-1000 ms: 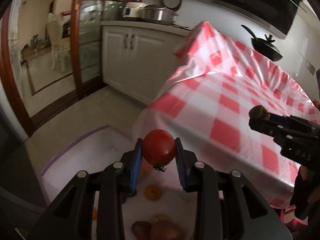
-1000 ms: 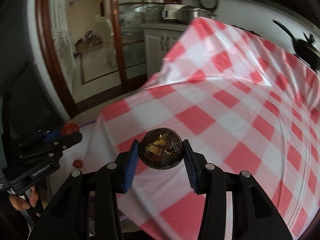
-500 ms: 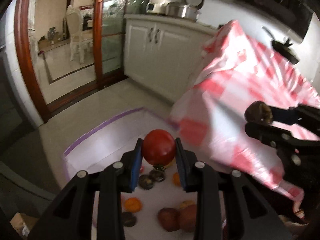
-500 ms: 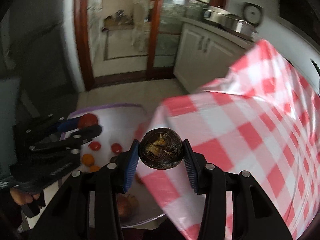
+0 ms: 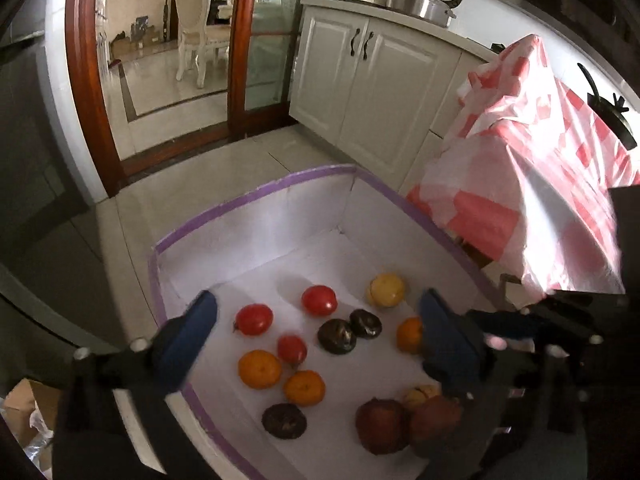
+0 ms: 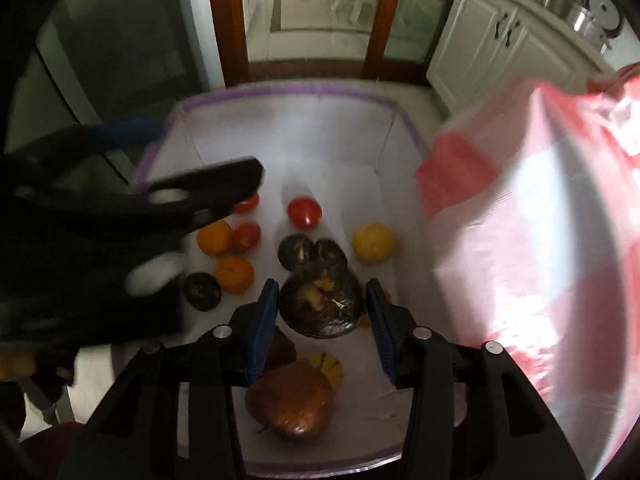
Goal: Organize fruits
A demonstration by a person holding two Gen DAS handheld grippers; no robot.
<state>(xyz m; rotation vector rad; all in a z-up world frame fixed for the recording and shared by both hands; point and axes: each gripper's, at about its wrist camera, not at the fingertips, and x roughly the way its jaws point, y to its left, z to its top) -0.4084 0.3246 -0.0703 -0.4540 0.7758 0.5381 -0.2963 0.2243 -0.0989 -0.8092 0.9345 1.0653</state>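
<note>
A white box with a purple rim (image 5: pixel 256 196) (image 6: pixel 280 92) stands on the floor and holds several fruits: red tomatoes (image 5: pixel 319 300) (image 6: pixel 304 212), oranges (image 5: pixel 259 369), dark mangosteens (image 5: pixel 337 335) and a yellow fruit (image 5: pixel 386 289) (image 6: pixel 373 241). My left gripper (image 5: pixel 316 328) is open and empty above the box; it also shows at the left of the right wrist view (image 6: pixel 176 176). My right gripper (image 6: pixel 320 312) is shut on a dark brown mangosteen (image 6: pixel 320 305) and holds it over the box.
A table with a red-and-white checked cloth (image 5: pixel 552 184) (image 6: pixel 540 220) stands right of the box. White cabinets (image 5: pixel 372 76) and a glass sliding door (image 5: pixel 256 40) are behind. Two reddish-brown fruits (image 5: pixel 384 426) lie at the box's near end.
Both grippers have swung from the table to over the box. My left gripper has opened and no longer holds the red tomato. The right still holds the mangosteen.
</note>
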